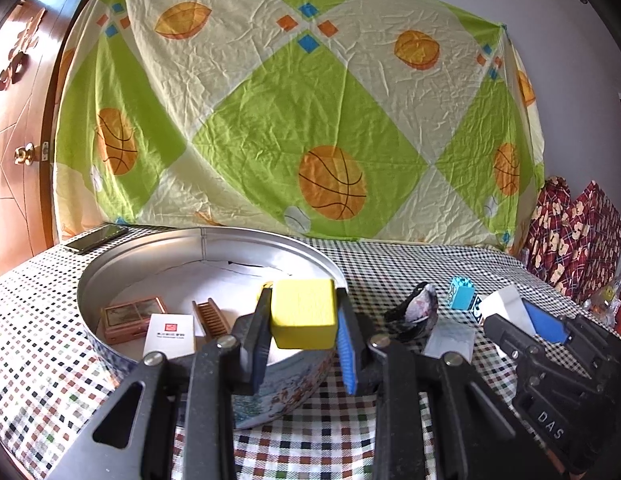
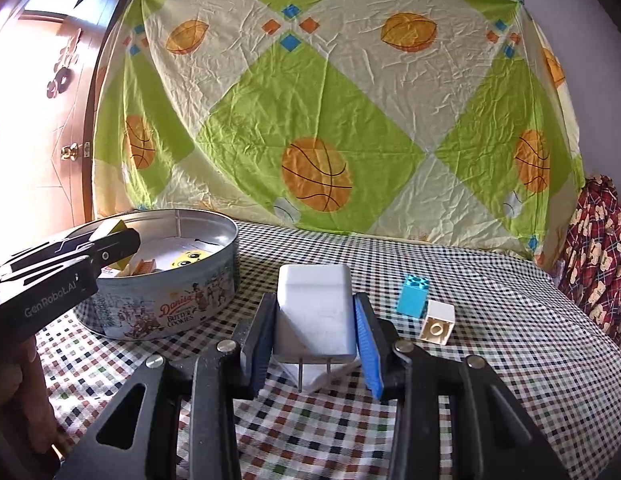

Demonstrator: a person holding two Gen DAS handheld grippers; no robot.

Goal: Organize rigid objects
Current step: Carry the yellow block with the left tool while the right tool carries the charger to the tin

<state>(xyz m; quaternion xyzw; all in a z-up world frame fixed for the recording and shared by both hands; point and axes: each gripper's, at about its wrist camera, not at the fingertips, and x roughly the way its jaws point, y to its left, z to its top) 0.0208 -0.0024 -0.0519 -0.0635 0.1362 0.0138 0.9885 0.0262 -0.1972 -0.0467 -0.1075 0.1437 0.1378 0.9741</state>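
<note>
My left gripper [image 1: 303,312] is shut on a yellow block [image 1: 303,314] and holds it over the near rim of a round cookie tin [image 1: 110,264]. The tin holds a small wooden box [image 1: 130,316], a white card box [image 1: 170,334] and a brown comb [image 1: 210,316]. My right gripper [image 2: 315,320] is shut on a white plug charger [image 2: 315,312], prongs down, just above the checked tablecloth. The tin [image 2: 170,304] stands to its left, with the left gripper [image 2: 114,246] over it.
A blue brick [image 2: 412,295] and a white brick [image 2: 438,322] lie right of the charger. A dark shell-like object [image 1: 418,308] and white paper [image 1: 450,340] lie right of the tin. A phone [image 1: 96,238] lies at the far left. A patterned sheet hangs behind.
</note>
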